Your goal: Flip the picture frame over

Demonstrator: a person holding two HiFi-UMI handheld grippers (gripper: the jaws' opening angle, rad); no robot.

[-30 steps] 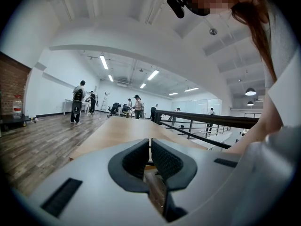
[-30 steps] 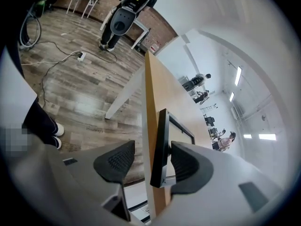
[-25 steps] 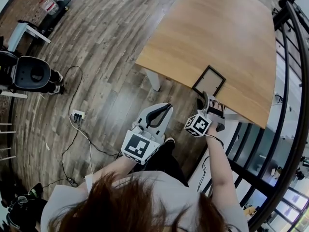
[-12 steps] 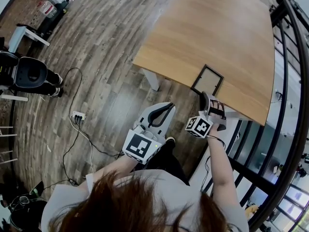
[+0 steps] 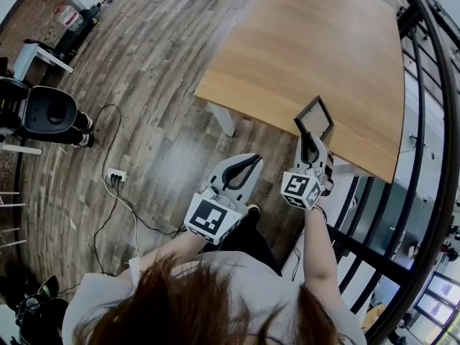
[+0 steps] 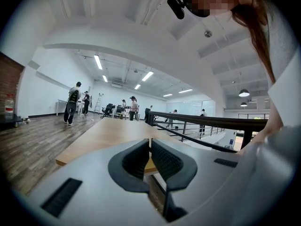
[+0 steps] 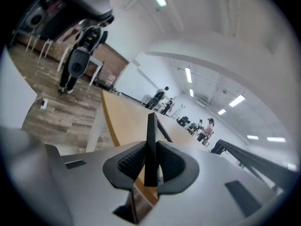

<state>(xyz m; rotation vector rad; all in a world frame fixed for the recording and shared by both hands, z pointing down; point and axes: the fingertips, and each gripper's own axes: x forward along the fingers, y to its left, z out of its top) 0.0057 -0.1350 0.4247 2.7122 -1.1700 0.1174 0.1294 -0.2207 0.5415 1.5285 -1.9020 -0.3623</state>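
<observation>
A small black picture frame [image 5: 314,117] stands tilted up on edge over the near edge of the wooden table [image 5: 323,42]. My right gripper [image 5: 310,144] holds its lower edge, jaws still closing with the pads pressing on both faces. In the right gripper view the frame [image 7: 151,140] rises as a thin black bar between the pads [image 7: 129,161]. My left gripper [image 5: 244,165] hangs shut and empty to the left, short of the table and over the floor. In the left gripper view its jaws [image 6: 150,157] are together, with the tabletop [image 6: 108,131] beyond.
A black metal railing [image 5: 431,121] runs along the right of the table. On the wood floor to the left lie a power strip [image 5: 115,171] with cables and a dark office chair [image 5: 47,110]. Several people [image 6: 73,102] stand far off across the room.
The frame lay flat at the table's near edge; now it is raised and tipped up on edge. My right gripper closed on it, rolled and rose. The left gripper barely moved.
</observation>
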